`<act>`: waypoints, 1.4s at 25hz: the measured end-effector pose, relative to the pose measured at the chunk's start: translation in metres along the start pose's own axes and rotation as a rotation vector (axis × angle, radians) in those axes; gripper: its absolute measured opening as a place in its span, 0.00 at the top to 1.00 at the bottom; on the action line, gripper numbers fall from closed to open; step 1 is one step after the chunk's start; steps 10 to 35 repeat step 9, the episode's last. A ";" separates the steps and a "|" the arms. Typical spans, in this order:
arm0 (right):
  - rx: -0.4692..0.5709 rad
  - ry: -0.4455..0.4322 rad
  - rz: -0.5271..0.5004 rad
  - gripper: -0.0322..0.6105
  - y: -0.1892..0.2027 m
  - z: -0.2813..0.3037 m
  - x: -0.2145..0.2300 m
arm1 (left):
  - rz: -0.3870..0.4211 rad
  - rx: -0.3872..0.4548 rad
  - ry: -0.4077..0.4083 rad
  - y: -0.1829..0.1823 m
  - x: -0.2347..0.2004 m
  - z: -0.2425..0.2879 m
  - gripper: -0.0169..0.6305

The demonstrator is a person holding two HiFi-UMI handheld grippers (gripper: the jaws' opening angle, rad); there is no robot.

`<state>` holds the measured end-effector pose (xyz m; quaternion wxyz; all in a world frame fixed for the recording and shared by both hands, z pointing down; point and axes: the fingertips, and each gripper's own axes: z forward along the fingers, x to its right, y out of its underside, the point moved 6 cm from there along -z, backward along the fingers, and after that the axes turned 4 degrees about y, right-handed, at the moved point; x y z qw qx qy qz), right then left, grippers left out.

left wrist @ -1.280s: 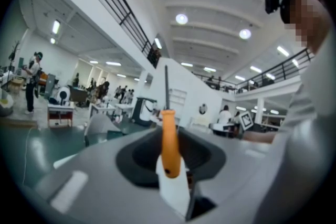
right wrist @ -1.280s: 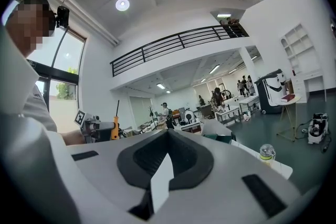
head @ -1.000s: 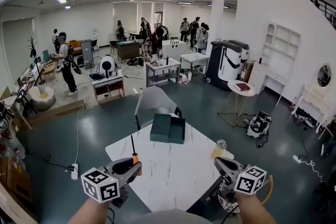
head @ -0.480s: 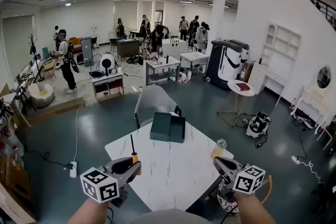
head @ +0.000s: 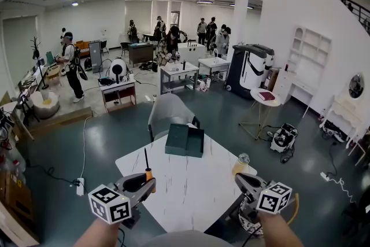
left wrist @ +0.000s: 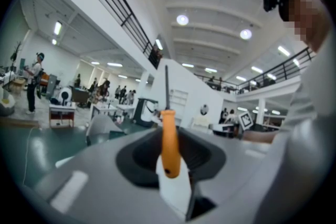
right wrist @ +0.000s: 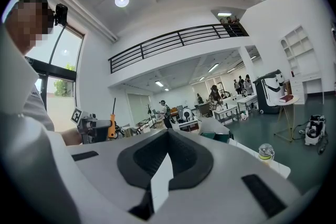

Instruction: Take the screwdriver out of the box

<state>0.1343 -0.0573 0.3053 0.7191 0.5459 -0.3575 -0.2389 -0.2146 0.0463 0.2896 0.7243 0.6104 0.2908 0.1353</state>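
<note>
Marble-patterned white surface (head: 191, 188) is sitting before me in a big, busy hall, and the dark green box (head: 185, 142) is lying open at its far edge. Nearer to me than the box and off to its left, my left tongs (head: 151, 181) are gripping the screwdriver (head: 148, 172) by its orange handle. They are holding it upright and clear of the box, black shaft pointing up. Nearer than the box on its right, my right tongs (head: 240, 178) are hovering closed on nothing, just beside a small jar (head: 243, 162) of yellow liquid.
</note>
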 end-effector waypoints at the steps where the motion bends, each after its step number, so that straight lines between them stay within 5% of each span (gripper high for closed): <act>1: -0.002 -0.001 0.000 0.94 0.001 0.000 0.000 | 0.000 -0.001 0.001 0.000 0.000 0.000 0.82; 35: -0.012 -0.007 0.000 0.94 0.003 0.004 0.001 | 0.003 -0.007 0.006 0.000 -0.001 0.001 0.82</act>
